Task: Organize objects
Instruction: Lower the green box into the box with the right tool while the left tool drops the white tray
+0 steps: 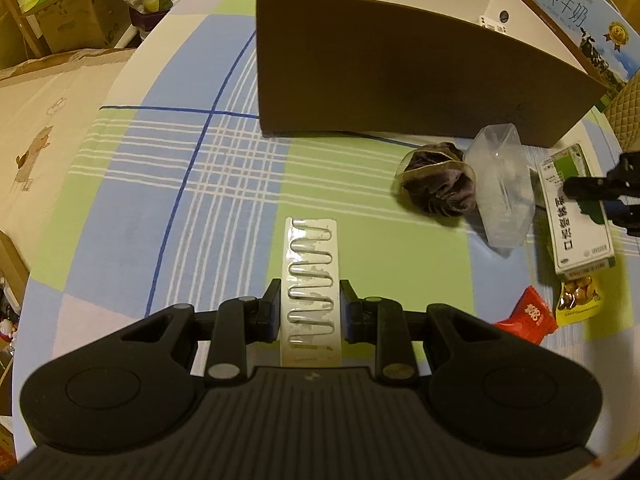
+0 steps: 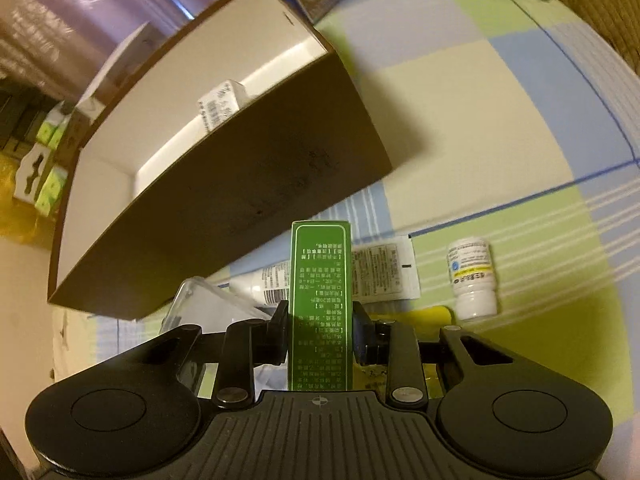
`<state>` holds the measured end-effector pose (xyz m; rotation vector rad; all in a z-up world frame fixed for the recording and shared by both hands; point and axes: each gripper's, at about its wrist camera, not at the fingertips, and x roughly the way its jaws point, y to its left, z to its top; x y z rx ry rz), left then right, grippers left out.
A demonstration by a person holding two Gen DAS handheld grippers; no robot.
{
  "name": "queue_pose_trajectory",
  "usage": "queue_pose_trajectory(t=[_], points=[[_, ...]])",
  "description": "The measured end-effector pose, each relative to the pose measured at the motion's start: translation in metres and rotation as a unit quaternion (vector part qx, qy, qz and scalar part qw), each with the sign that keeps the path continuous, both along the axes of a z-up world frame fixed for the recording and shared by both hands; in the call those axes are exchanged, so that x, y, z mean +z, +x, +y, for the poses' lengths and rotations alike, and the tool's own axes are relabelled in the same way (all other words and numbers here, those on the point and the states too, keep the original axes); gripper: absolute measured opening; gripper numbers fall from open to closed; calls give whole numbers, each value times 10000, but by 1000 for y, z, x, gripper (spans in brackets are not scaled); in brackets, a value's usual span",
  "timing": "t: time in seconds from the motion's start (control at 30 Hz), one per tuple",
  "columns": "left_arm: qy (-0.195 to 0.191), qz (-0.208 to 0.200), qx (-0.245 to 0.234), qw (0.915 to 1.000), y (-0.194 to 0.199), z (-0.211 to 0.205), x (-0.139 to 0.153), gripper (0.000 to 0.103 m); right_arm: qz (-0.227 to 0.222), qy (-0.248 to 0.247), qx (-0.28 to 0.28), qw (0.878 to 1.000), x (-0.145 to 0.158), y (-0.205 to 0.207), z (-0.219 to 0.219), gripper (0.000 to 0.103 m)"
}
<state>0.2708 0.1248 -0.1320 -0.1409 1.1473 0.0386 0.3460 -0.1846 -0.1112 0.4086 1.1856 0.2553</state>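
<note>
Left gripper (image 1: pixel 308 300) clenched on the blister strip (image 1: pixel 311 276), strip raised over the checked tablecloth (image 1: pixel 168 184). Right gripper (image 2: pixel 321 322) clamped on the green carton (image 2: pixel 321 280), lifted just in front of the open brown box (image 2: pixel 240 184). White pill bottle (image 2: pixel 472 278), sachet (image 2: pixel 384 274) and clear plastic case (image 2: pixel 204 304) lie on the cloth nearby.

Indoor lighting is warm and yellowish, moderately dim. Both fisheye views bend straight lines strongly toward the edges, with dark corners. The brown box (image 1: pixel 400 80) casts a shadow on the table (image 1: pixel 200 184). The left wrist view is sharp; the right wrist view shows motion blur, strongest at upper left.
</note>
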Motion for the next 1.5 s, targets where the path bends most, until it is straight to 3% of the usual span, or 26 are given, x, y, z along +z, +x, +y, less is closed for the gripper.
queue_pose_trajectory(t=[0.23,0.57,1.03,1.23,1.5], points=[[50,-151,-109,9998,1,-7,10,23,-455,-93,401,9981,25,-13,7,27],[-62,-740,-171,9971,7,-10,60,23,-1165,-291,896,9887,69,-7,15,27],[-75,-1560,-122,9876,57,-2,120,23,-1996,-332,1076,9734,125,56,34,27],[-84,-1640,-63,9864,89,2,125,23,-2044,-541,1108,9711,118,95,52,27],[-74,-1567,-68,9876,119,3,118,23,-1710,-988,1002,9752,74,140,60,27]])
